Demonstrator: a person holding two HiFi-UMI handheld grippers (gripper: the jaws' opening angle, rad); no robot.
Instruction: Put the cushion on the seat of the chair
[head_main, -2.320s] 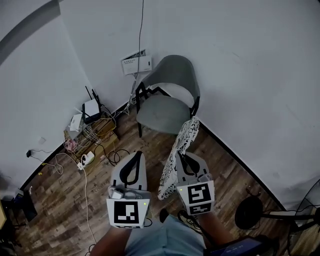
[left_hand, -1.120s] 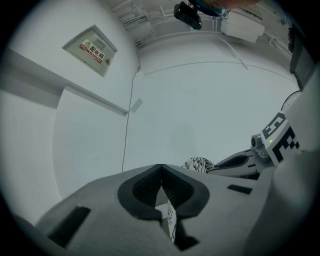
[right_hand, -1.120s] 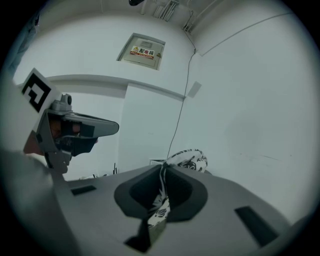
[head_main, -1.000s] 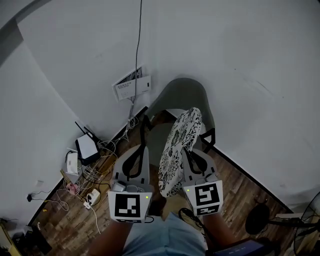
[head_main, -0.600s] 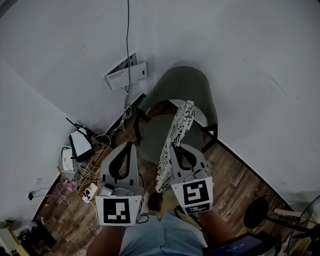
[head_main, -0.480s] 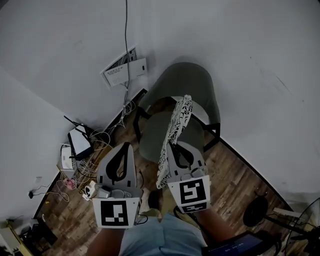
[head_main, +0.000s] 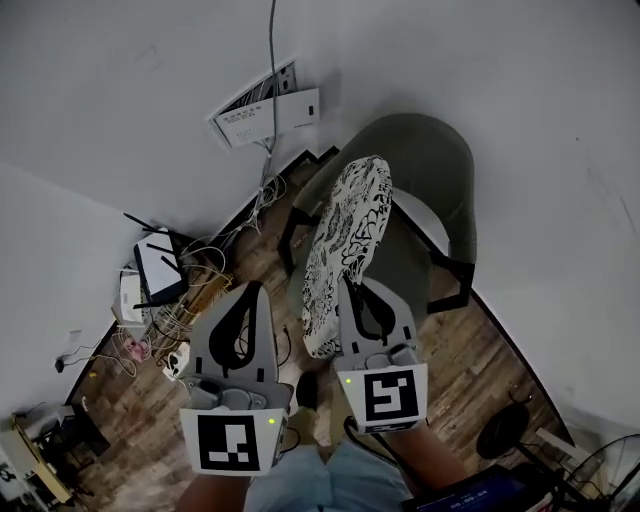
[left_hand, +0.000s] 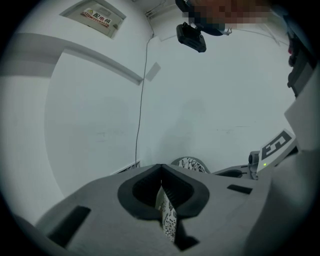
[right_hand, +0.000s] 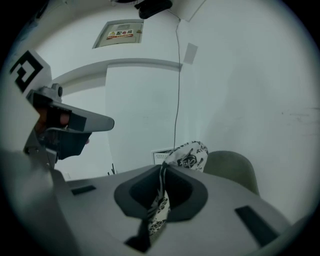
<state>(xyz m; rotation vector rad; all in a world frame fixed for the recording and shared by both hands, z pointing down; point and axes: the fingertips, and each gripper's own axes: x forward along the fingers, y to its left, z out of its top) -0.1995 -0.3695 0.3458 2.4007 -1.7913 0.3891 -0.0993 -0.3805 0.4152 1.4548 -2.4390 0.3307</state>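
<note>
Above the seat of the grey-green padded chair (head_main: 440, 170), a black-and-white patterned fabric cushion (head_main: 345, 240) hangs on edge.
The left gripper (head_main: 248, 295) and right gripper (head_main: 362, 292) both pinch its hem; let go while tilted, it may slide to the wooden floor (head_main: 470, 360).

white router (head_main: 160, 268), tangled cables (head_main: 215, 255), wall box (head_main: 268, 110), wooden floor (head_main: 125, 425)

One patterned cushion (head_main: 345, 235). One grey-green chair (head_main: 440, 165). Two grippers: left gripper (head_main: 247, 292), right gripper (head_main: 356, 292). One wall-mounted box (head_main: 268, 107), with one cord (head_main: 272, 40) running up the wall above it. One router (head_main: 160, 268) with two antennas. One small white device (head_main: 129, 295) beside it. One cable tangle (head_main: 215, 265) on the floor. One round black stand base (head_main: 497, 433).
</note>
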